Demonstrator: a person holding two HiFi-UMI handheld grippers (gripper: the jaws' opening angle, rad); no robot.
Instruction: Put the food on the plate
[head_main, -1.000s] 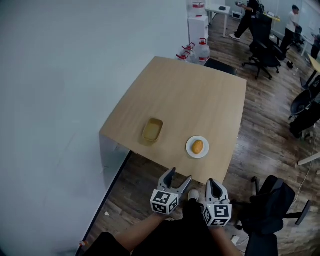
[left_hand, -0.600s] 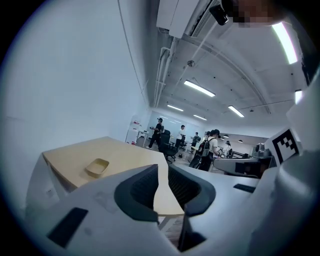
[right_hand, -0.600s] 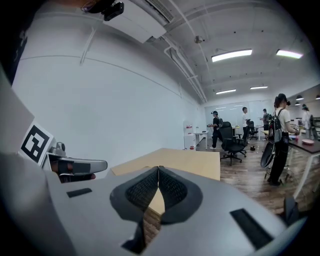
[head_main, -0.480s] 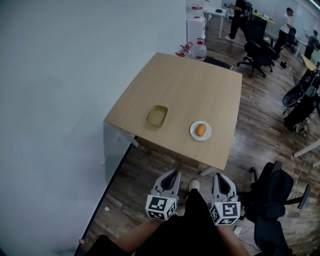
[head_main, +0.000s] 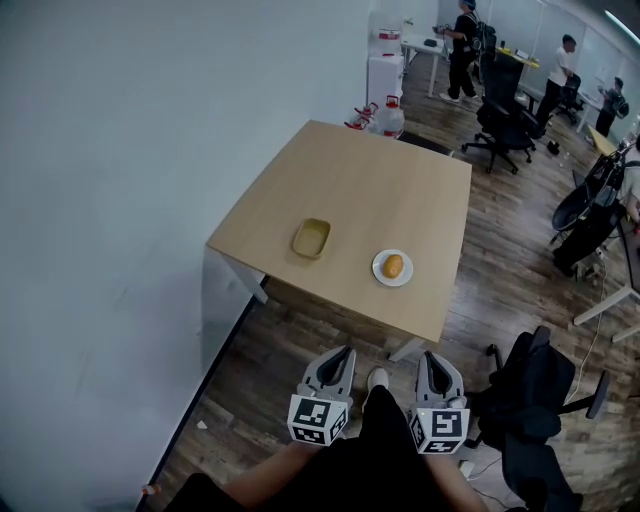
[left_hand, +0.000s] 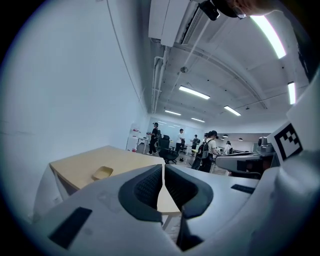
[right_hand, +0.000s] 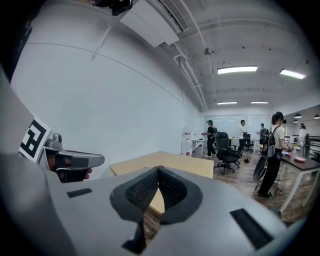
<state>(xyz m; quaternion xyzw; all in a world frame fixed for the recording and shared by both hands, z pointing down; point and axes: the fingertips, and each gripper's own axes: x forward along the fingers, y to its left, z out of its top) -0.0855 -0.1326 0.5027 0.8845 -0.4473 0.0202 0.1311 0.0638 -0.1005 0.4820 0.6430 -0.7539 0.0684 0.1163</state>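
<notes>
On the desk (head_main: 350, 190) sit two containers: a white plate (head_main: 379, 270) carrying one orange-brown piece of food (head_main: 393, 266), and to its left, apart from it, a shallow yellow dish (head_main: 311, 238) with nothing in it. Both grippers hang low over the wooden floor, well short of the desk's near edge. The left gripper (head_main: 345, 353) has its jaws pressed together on nothing, and the right gripper (head_main: 431, 358) likewise, pads meeting, empty. One plate, one dish, one food item, two grippers.
</notes>
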